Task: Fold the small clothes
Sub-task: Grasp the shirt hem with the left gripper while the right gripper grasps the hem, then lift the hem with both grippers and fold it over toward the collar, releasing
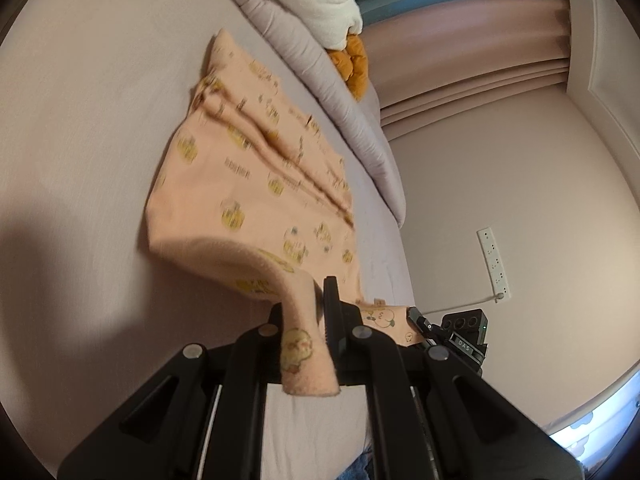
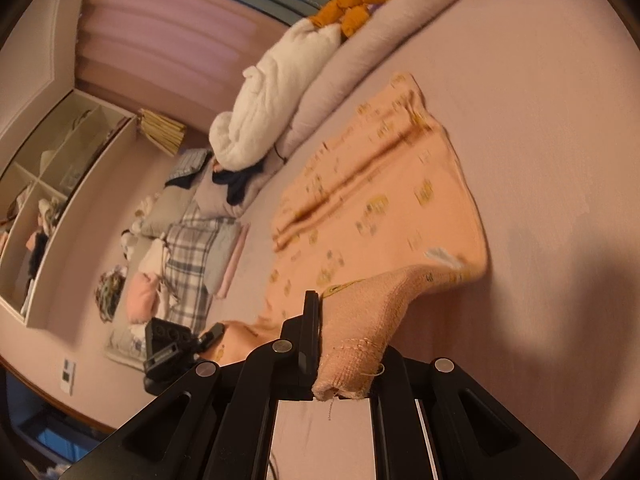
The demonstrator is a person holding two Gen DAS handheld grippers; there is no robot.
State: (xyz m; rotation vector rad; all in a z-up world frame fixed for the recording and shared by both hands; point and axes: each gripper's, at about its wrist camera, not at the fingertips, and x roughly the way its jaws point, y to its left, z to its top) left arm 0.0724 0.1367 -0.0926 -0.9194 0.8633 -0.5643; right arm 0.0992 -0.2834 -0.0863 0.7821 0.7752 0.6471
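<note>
on bed sheet (image 1: 80,128): both grippers pinch garment (image 1: 256,168) near corners.

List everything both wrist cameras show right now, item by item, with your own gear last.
peach garment: one, peach with yellow prints, spread on the bed, near edge lifted at two corners
bed sheet: one, pale lilac, under the garment
rolled duvet: one, lilac-grey, along the bed's far edge
white blanket: one, white, bundled on the duvet
mustard cloth: one, mustard, beside the white blanket
power strip: one, white, on the wall
shelf unit: one, white, against the wall, holding clutter
plaid bedding: one pile, grey plaid, on the floor
left hand-held gripper: black, shut on a garment corner
right hand-held gripper: black, shut on the other corner
</note>
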